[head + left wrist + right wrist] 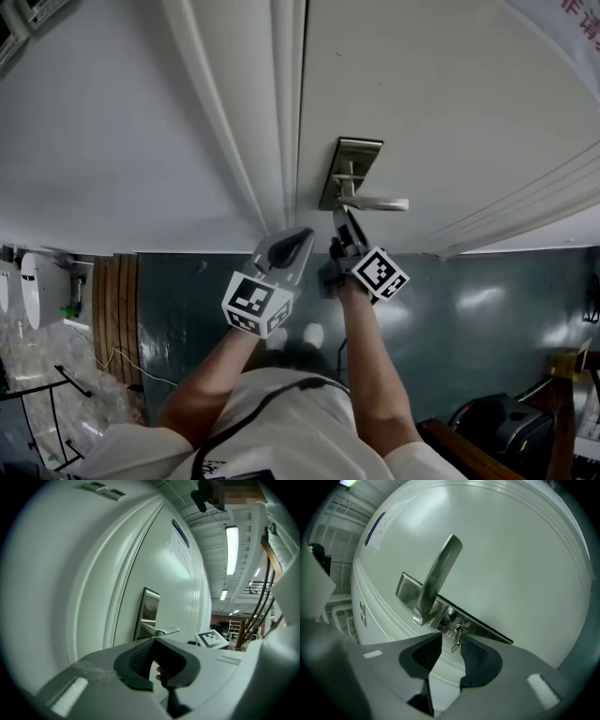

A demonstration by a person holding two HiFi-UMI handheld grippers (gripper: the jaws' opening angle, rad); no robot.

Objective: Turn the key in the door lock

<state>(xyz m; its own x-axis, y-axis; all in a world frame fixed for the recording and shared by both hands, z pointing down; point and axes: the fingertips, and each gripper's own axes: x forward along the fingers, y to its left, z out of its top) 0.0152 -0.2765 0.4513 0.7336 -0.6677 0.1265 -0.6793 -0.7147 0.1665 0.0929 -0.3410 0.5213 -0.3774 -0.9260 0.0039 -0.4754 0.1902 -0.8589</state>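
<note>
Right tongs point(452, 635) of mine stand open at the door point(511, 550). The key point(455, 639) is between their tips but not clamped. It sits in the lower end of the lock plate point(487, 631), under the handle point(438, 578), near the door's edge. My left tongs point(153, 640) hang just beside, closed on nothing.

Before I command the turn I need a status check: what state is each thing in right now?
door: shut against its frame.
lever handle: level, not pressed down.
key: in the lock plate, between the right claw's jaws.
right claw: open, pads not pressing the key.
left claw: shut, empty.
</note>
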